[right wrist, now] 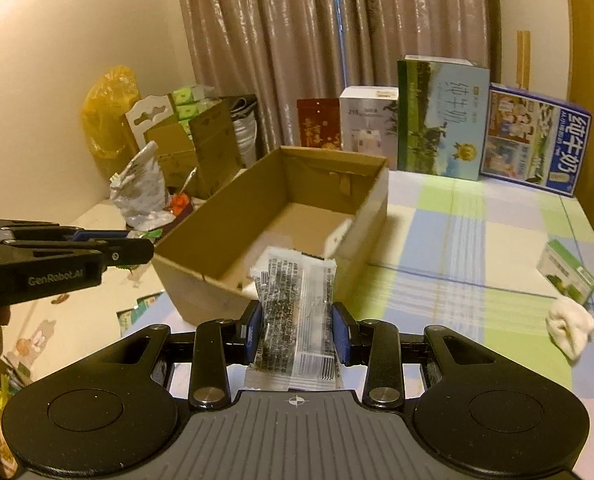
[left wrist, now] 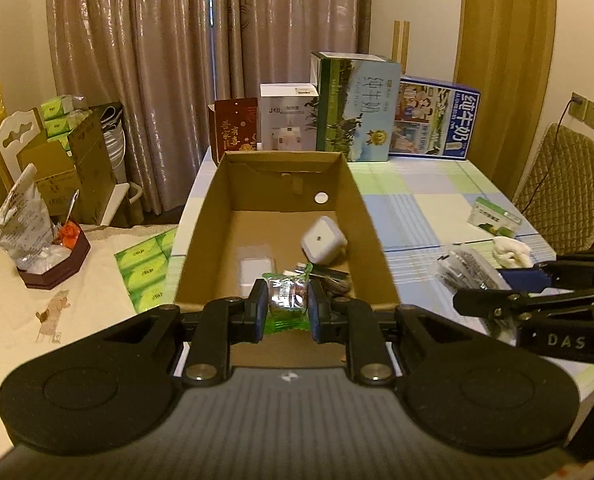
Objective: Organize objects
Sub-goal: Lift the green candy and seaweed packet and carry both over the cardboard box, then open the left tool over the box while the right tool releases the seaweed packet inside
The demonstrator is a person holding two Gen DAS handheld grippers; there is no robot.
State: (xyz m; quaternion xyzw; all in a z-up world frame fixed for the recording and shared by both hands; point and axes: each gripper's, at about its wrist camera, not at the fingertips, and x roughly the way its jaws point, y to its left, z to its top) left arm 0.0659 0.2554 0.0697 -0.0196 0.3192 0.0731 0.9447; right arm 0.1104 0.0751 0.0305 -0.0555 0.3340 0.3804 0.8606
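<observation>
Green packet (left wrist: 287, 298) between left jaws, clear packet (right wrist: 295, 320) between right

Dim, warm yellowish indoor light tints both views. The glossy brown pleated curtains (left wrist: 169, 60) carry streaky glare. Fisheye bending curves the frame edges, with dark corner vignetting. Fine detail looks soft and grainy throughout.

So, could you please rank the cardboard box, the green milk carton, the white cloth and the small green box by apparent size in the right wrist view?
1. Cardboard box
2. Green milk carton
3. White cloth and small green box look alike, so I leave them unranked.
</observation>
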